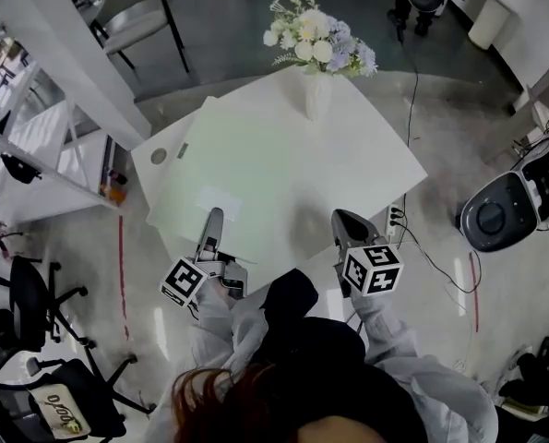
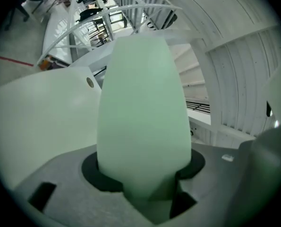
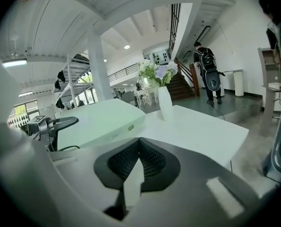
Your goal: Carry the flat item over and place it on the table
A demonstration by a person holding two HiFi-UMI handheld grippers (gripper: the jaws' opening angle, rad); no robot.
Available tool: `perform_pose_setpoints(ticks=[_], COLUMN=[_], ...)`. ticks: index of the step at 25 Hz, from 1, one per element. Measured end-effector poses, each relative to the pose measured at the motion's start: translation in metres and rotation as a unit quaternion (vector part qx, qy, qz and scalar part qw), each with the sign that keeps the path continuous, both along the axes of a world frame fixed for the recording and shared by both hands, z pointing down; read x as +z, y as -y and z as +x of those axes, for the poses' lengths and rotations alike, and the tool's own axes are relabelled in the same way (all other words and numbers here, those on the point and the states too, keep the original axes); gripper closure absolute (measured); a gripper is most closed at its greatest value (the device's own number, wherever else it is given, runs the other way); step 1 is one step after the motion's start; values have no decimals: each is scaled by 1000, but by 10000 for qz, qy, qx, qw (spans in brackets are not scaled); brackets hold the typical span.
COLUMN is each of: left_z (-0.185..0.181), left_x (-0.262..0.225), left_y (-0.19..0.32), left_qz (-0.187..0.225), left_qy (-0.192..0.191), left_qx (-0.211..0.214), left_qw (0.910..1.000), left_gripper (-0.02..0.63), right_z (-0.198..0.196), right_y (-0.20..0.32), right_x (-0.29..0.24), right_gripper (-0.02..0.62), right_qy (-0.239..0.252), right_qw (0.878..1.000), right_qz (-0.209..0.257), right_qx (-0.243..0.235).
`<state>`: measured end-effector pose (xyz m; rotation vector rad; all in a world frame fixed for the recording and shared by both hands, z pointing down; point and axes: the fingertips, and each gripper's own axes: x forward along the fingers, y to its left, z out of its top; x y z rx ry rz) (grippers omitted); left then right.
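Note:
The flat item is a large pale green slab lying over the left part of the white table. My left gripper is at its near edge, and in the left gripper view the slab stands between the jaws and fills the middle, so that gripper is shut on it. My right gripper hovers at the table's near edge, to the right of the slab and apart from it. Its ribbed pads meet with nothing between them. From that side the slab lies low and flat.
A white vase of flowers stands at the table's far corner, vase. Black office chairs stand at the left and a round dark device with cables at the right. A person stands far off by stairs.

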<state>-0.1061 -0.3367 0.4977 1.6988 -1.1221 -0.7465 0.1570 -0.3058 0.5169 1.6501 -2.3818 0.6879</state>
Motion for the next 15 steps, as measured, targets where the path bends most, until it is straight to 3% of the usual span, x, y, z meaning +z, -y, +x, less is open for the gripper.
perform_pose_setpoints(ticks=[11,15], left_z=[18,13], left_x=[40,59], left_y=[114,150], left_qz=[-578,-747], left_qy=[-1045,-1246], left_qx=[-289,-404], left_qw=[9924,9886], left_gripper=[341,341], right_z=[8,4], right_y=[109,142], right_x=[11,20], right_gripper=[583,583], right_qy=[-163,-255], right_qw=[9989,9978], right_qz=[-369,-499], right_qx=[-225,-358])
